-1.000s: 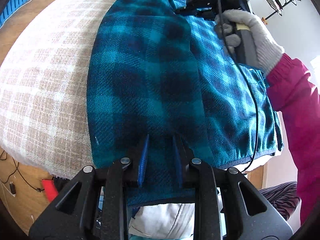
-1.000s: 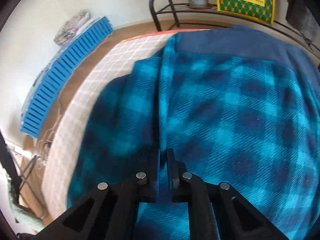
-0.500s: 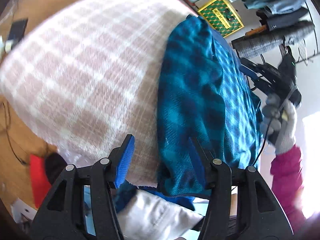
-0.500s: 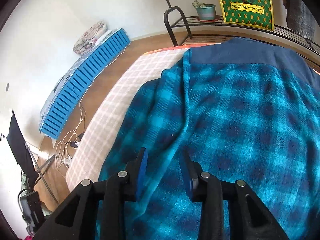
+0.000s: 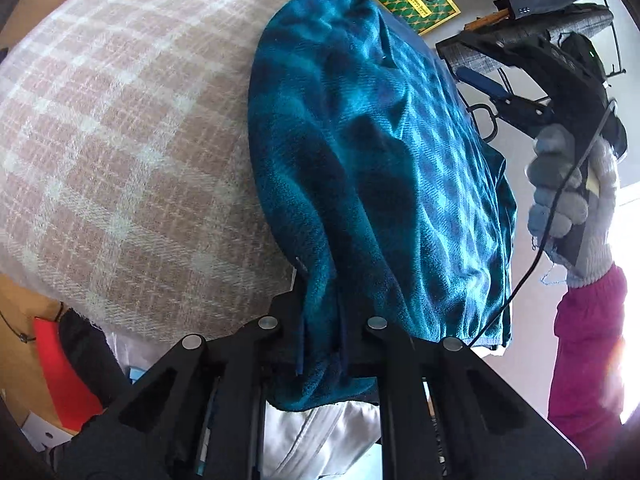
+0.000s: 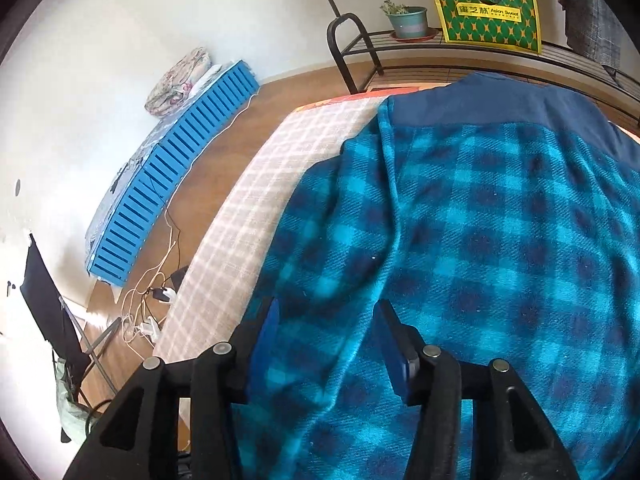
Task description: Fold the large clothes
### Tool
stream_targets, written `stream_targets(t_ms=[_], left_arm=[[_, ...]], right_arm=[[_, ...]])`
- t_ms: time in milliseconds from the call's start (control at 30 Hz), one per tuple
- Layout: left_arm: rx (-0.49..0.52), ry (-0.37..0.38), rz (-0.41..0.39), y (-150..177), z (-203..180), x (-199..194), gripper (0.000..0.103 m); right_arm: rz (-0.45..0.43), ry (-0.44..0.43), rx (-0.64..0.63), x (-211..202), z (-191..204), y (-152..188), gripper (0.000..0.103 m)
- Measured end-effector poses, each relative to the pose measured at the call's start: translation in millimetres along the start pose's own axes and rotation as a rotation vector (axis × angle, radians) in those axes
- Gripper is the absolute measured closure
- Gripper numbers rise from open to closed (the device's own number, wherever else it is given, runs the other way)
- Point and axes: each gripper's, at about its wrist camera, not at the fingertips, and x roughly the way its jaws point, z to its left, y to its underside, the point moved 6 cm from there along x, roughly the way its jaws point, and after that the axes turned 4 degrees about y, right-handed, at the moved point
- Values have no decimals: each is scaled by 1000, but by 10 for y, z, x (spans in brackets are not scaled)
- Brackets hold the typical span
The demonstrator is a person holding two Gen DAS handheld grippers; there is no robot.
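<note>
One plaid garment [image 5: 360,168], one checked cloth [image 5: 132,140], two grippers, one potted plant [image 6: 408,20].

So the tabletop [image 5: 120,152] is covered in a beige and white checked cloth [image 6: 256,200], and it fills most of the left half of the left wrist view. Lying right on it is the teal and navy plaid garment [image 5: 360,168], running from the top centre of that frame down to the bottom centre, where its near end hangs off the edge. In the right wrist view the garment takes the whole right side, with a plain navy band [image 6: 480,100] at the far end.
</note>
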Motion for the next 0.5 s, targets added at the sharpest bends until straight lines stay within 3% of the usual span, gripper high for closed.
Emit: stream_targets(t_ms=[167, 333, 500], left_arm=[[139, -33, -61, 23, -341, -129, 94], [210, -49, -77, 27, -553, -110, 94], [233, -50, -78, 29, -616, -114, 94]], right_arm=[[54, -12, -26, 376, 316, -158, 48], [166, -5, -75, 877, 673, -199, 47], [235, 131, -203, 1280, 911, -126, 43]])
